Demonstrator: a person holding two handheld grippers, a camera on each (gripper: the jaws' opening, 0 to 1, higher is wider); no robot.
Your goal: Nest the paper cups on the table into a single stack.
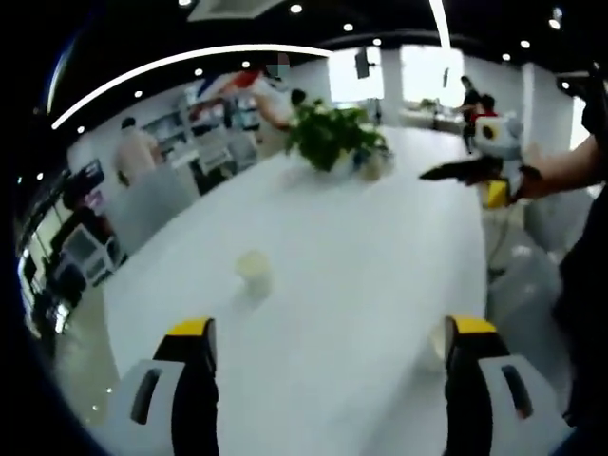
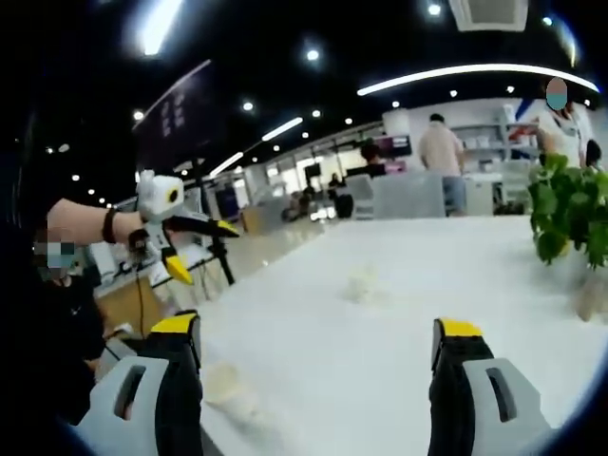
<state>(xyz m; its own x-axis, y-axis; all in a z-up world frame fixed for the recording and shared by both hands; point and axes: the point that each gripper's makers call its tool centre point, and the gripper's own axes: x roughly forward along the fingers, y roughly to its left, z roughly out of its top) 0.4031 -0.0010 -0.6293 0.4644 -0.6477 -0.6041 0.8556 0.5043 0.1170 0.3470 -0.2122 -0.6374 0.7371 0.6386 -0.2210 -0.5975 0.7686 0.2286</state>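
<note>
White and glossy, the surface (image 1: 361,275) carries a pale paper cup (image 1: 254,273) standing upright near its middle, and another cup (image 2: 228,389) lies blurred at the near edge. A leafy potted plant (image 1: 332,135) sits at the far end. The left hand-held gripper (image 1: 328,332) and right hand-held gripper (image 2: 318,337) both have jaws apart, holding nothing.

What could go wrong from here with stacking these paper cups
The paper cup stands alone in the middle of the white table, light and unbraced, so an open left gripper closing off-centre could crush it or tip it. A second cup sits close to the table's edge near that gripper's jaw; a nudge might knock it off. The potted plant stands beyond the cups, where a long reach could brush its leaves.
</note>
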